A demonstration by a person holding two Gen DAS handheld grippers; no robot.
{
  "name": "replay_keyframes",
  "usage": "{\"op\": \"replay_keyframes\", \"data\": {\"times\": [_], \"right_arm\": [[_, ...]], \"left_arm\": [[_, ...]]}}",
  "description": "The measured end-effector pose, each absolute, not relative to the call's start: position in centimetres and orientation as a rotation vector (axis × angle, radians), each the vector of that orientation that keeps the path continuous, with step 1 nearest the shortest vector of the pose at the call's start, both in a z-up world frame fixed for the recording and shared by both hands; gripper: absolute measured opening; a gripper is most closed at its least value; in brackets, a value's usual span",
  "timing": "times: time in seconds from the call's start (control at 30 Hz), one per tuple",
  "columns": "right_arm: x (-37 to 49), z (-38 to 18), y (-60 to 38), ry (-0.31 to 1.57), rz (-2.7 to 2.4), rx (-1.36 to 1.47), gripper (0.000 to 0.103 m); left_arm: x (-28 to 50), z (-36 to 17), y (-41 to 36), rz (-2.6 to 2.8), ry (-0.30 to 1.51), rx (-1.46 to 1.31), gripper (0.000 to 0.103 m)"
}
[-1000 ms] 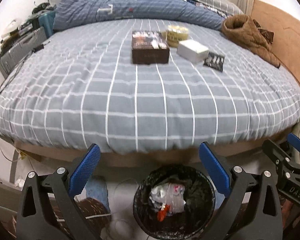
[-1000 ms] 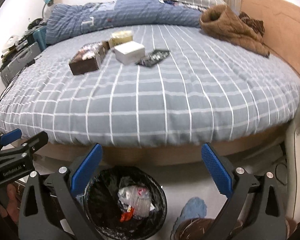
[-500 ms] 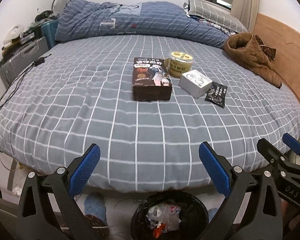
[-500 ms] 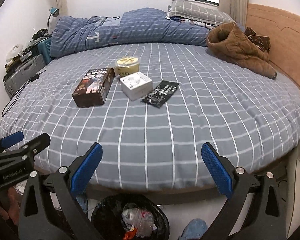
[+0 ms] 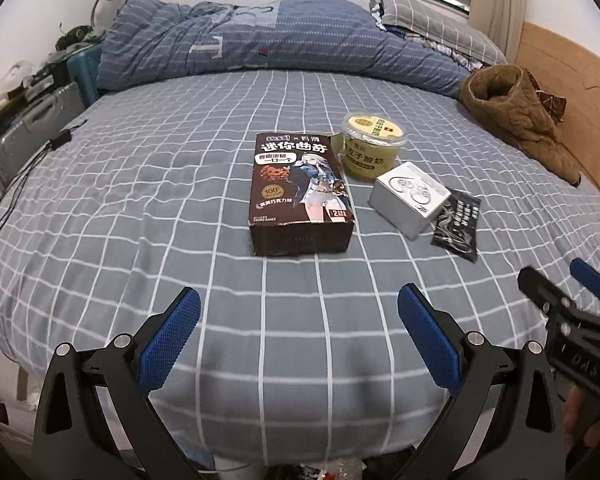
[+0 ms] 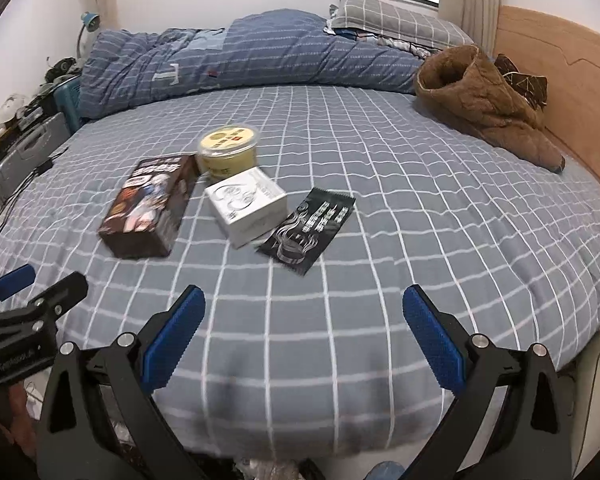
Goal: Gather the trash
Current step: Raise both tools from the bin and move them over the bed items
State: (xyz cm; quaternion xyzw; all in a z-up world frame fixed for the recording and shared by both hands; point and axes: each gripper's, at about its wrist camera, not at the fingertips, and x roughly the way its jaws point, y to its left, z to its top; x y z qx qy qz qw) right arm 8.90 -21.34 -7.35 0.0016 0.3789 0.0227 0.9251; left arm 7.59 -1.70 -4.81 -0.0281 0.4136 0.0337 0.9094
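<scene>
- Left gripper point(image 5: 299, 322) gaped empty above the bed point(image 5: 140, 200)
- Dark brown snack box point(image 5: 300, 188), yellow lidded tub point(image 5: 373, 145), white carton point(image 5: 410, 199), black sachet point(image 5: 458, 224) lay clustered mid-bed
- Right gripper point(image 6: 304, 322) spread wide, holding nothing

Left gripper point(image 5: 299, 334): mine, held low and pointing forward, jaws spread wide with nothing between them.
Left fingers point(image 5: 168, 346): blue ribbed pads angled outward, black frames below them.
Right gripper point(image 6: 304, 334): mine too, level with the other, jaws just as wide and holding nothing.
Right fingers point(image 6: 434, 340): blue pads splayed apart.
Side by side: each of my grippers shows at the edge of the other's view, well apart, not touching.
My hand point(image 5: 576, 412): only a blurred sliver under the right gripper's body.
</scene>
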Motion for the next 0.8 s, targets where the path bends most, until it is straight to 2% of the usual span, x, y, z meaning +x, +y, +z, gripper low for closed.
{"op": "replay_keyframes", "data": {"times": [0.4, 0.8], "right_arm": [[16.6, -10.1, -21.2, 0.852, 0.019, -0.012, 0.095], [20.7, -13.4, -20.7, 0.936, -0.016, 0.0, 0.095]], "left_arm": [[13.8, -6.9, -1.4, 0.095, 0.894, -0.045, 0.097], [17.2, -8.7, -1.4, 0.115, 0.913, -0.053, 0.097]]}}
